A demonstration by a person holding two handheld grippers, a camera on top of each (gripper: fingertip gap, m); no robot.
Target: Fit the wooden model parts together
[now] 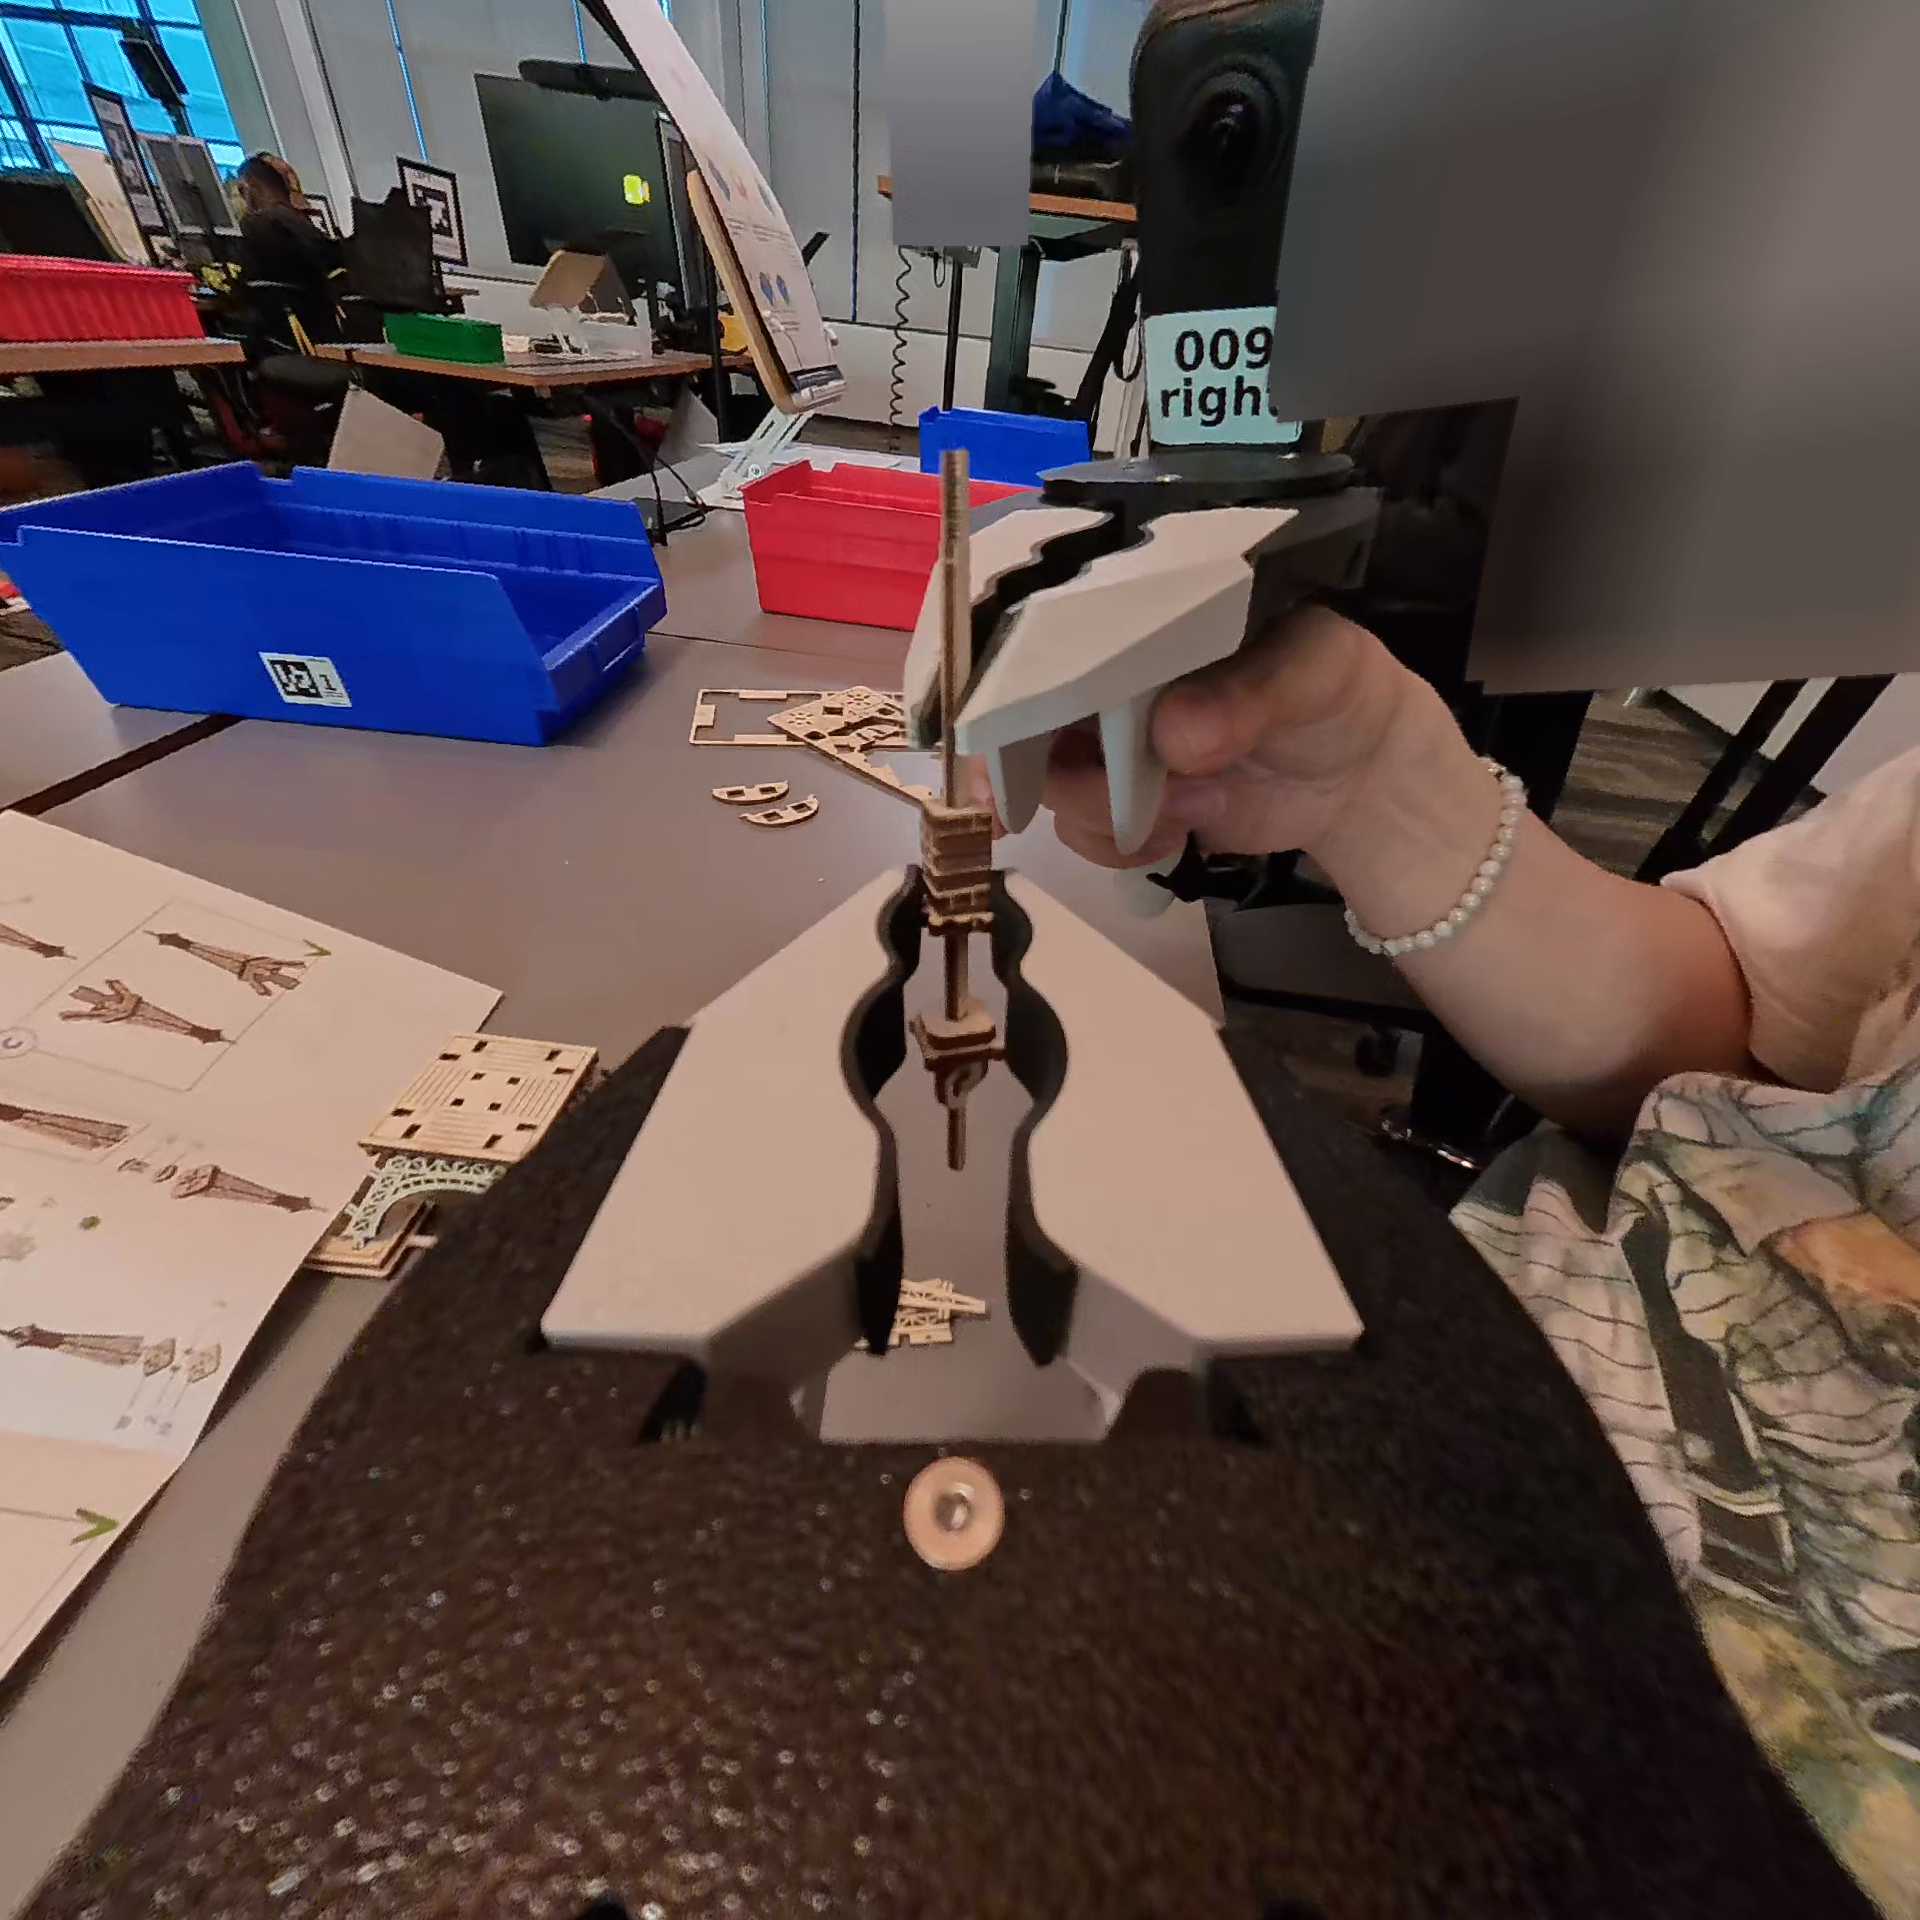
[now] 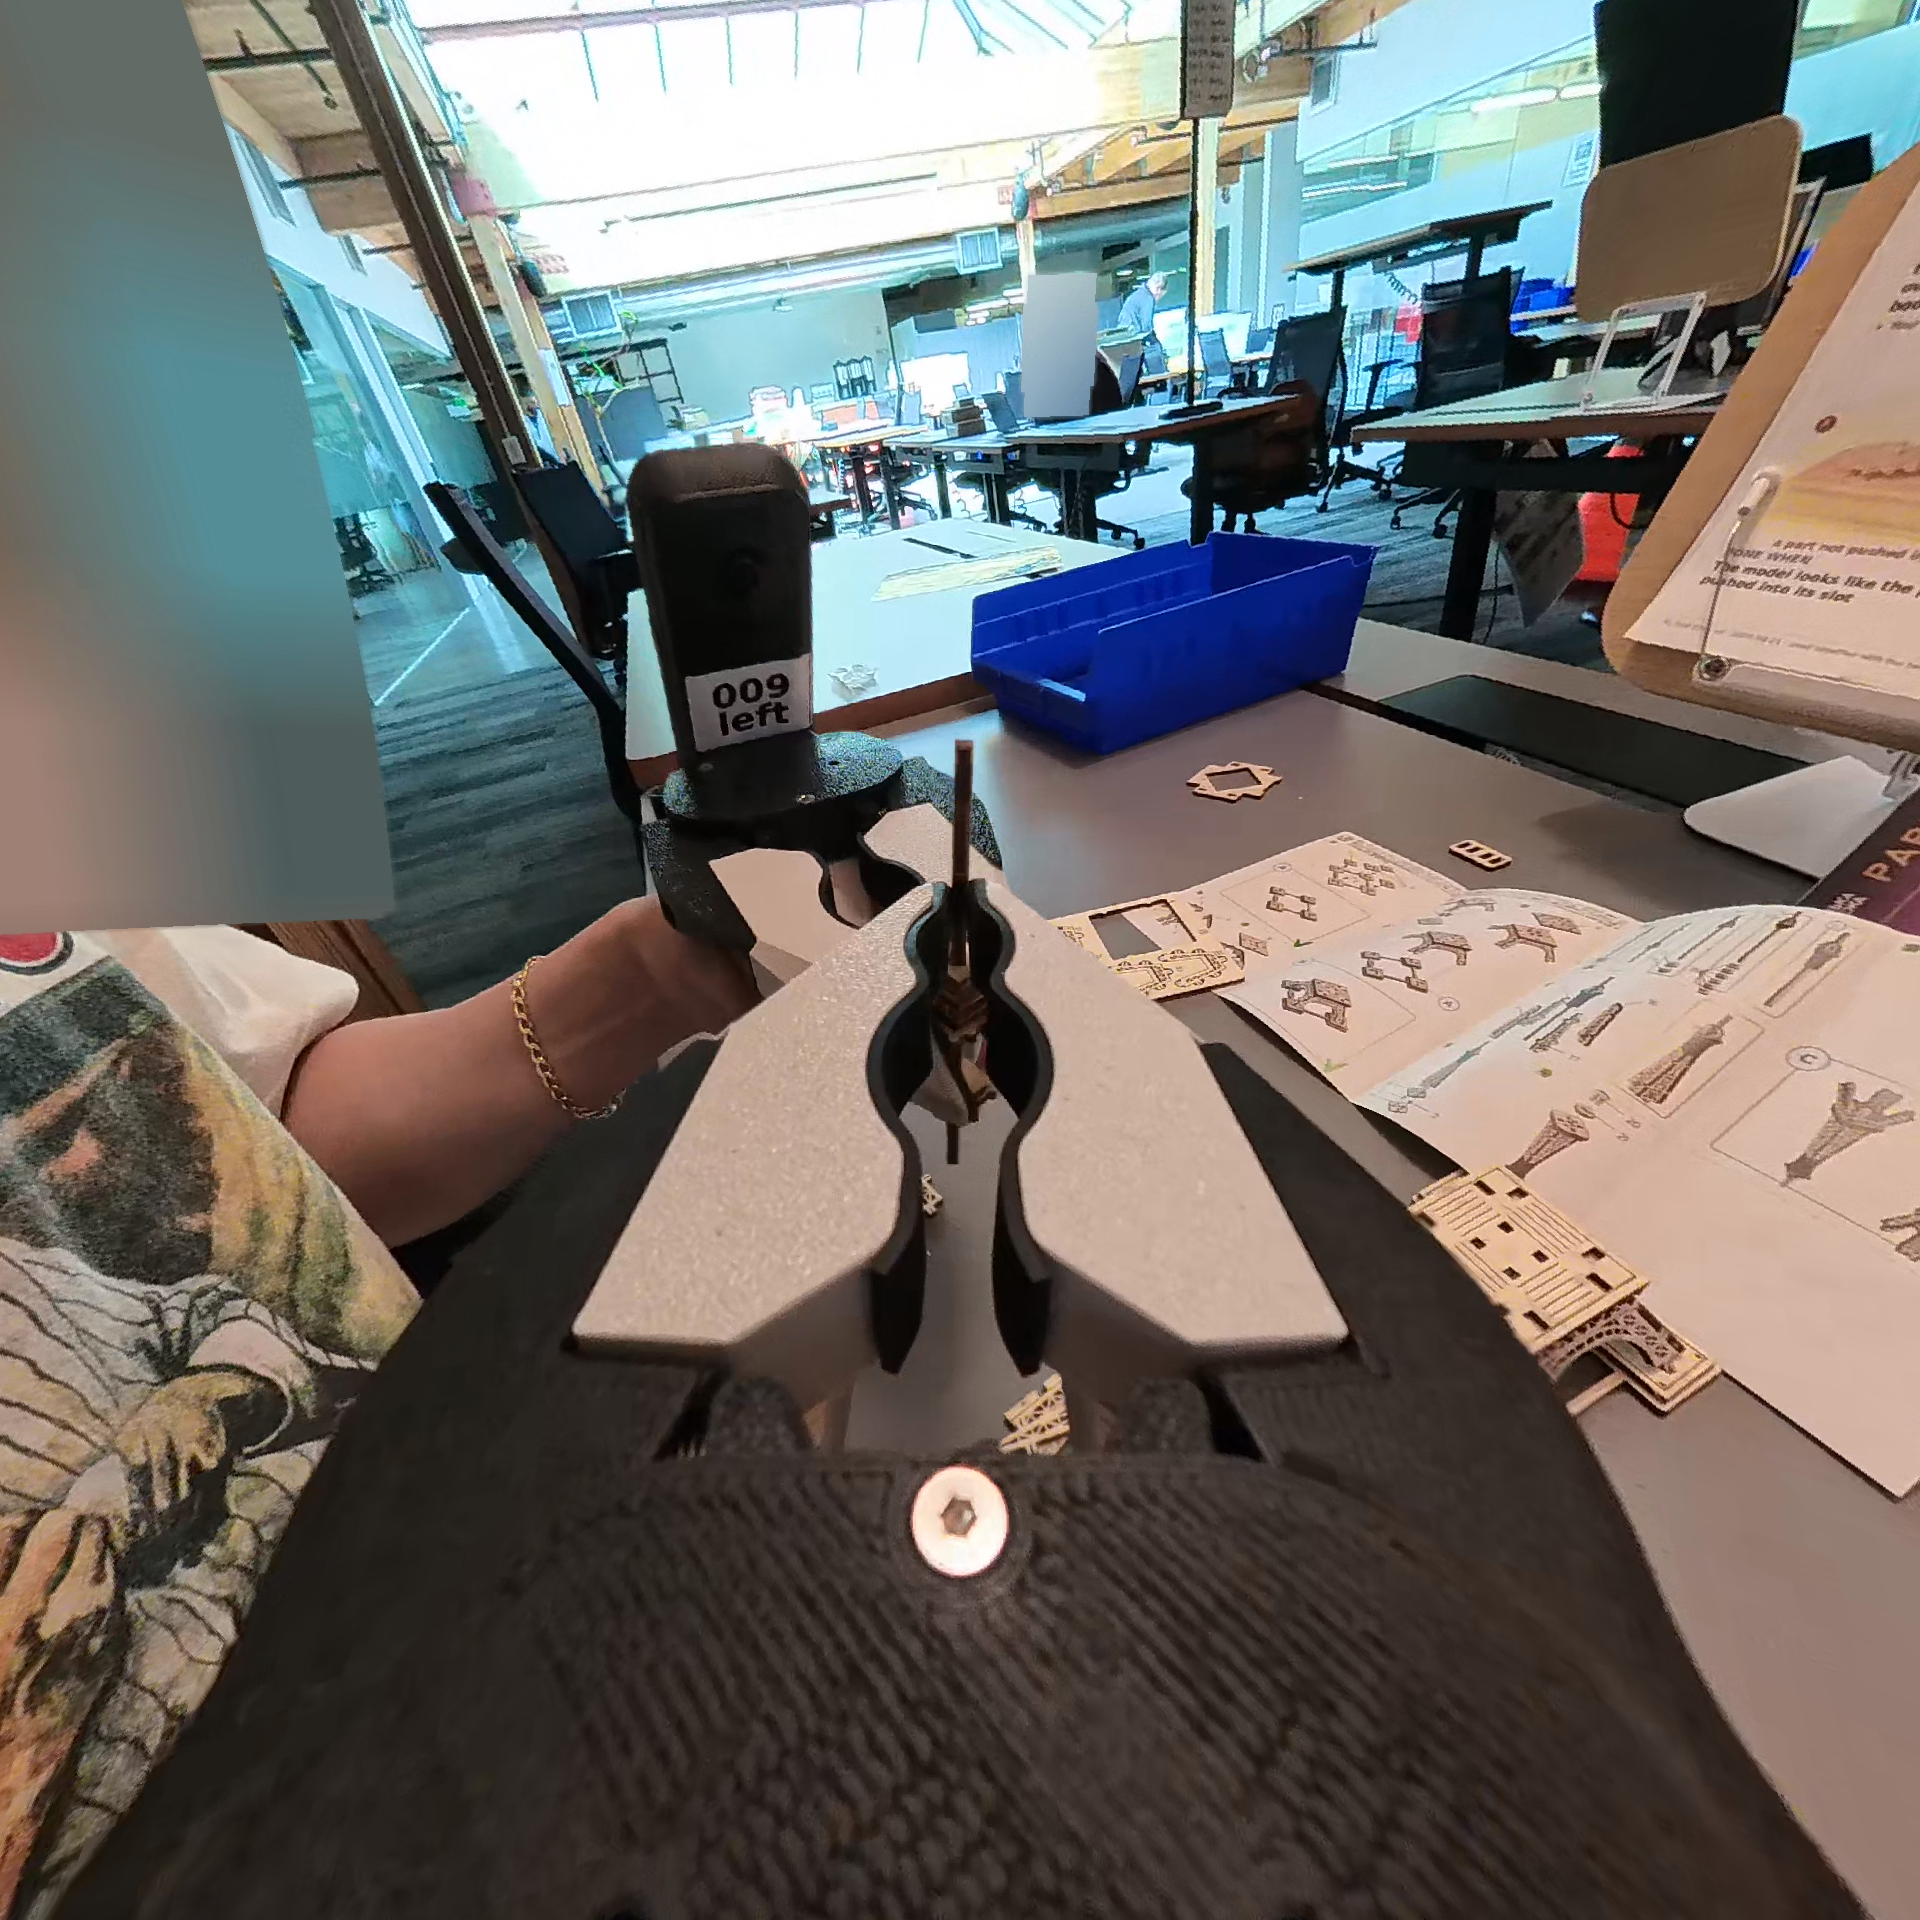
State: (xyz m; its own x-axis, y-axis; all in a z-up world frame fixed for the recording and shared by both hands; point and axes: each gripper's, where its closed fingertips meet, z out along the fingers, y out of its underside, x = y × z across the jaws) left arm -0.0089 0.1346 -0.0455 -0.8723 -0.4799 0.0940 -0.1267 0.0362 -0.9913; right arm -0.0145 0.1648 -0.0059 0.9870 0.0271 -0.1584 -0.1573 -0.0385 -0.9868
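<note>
The left gripper (image 1: 956, 894) has its fingers closed on the stacked wooden blocks of the spire (image 1: 955, 831). The right gripper (image 2: 961, 920) pinches the rod higher up. The spire stands upright above the bench (image 1: 520, 831). Only the left wrist view shows the red bin (image 1: 831, 551); only the right shows loose frames (image 2: 1233, 781).
</note>
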